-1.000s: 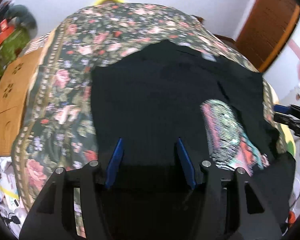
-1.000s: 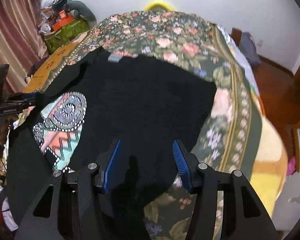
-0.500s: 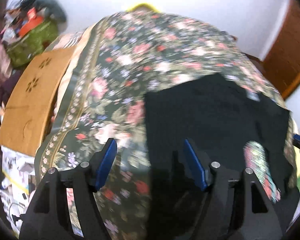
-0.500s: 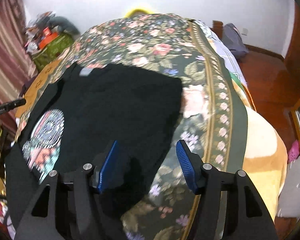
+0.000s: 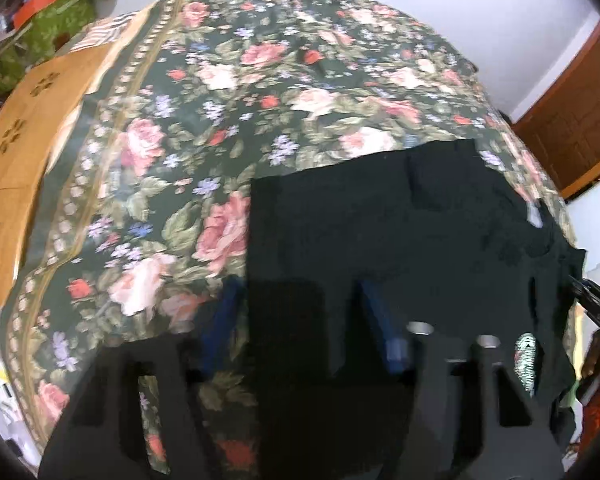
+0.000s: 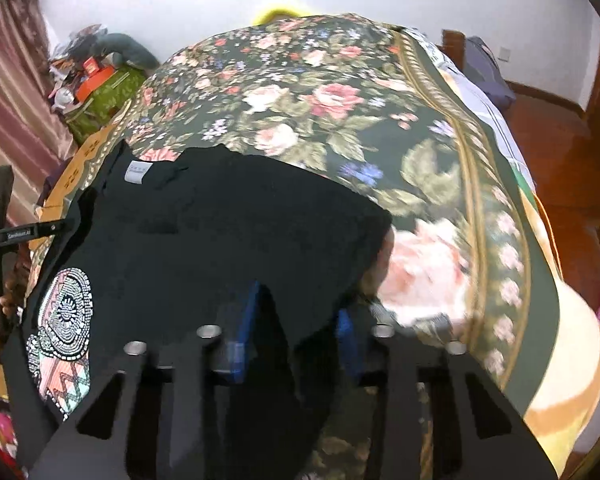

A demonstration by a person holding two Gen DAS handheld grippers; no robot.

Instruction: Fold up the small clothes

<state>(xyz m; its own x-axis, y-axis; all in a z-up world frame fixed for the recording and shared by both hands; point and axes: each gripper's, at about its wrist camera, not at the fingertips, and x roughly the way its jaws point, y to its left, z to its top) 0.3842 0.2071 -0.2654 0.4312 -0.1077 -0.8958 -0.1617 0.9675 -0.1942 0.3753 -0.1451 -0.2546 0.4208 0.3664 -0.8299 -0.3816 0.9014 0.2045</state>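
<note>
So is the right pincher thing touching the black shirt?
Touching. The right wrist view shows the right gripper with a fold of the black shirt pinched between its blue fingers, which have just been closing.

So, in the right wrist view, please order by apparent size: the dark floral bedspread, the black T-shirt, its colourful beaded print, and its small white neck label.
Largest to smallest, as they look here:
1. dark floral bedspread
2. black T-shirt, nearer the camera, so the ranking is unsure
3. colourful beaded print
4. small white neck label
</note>
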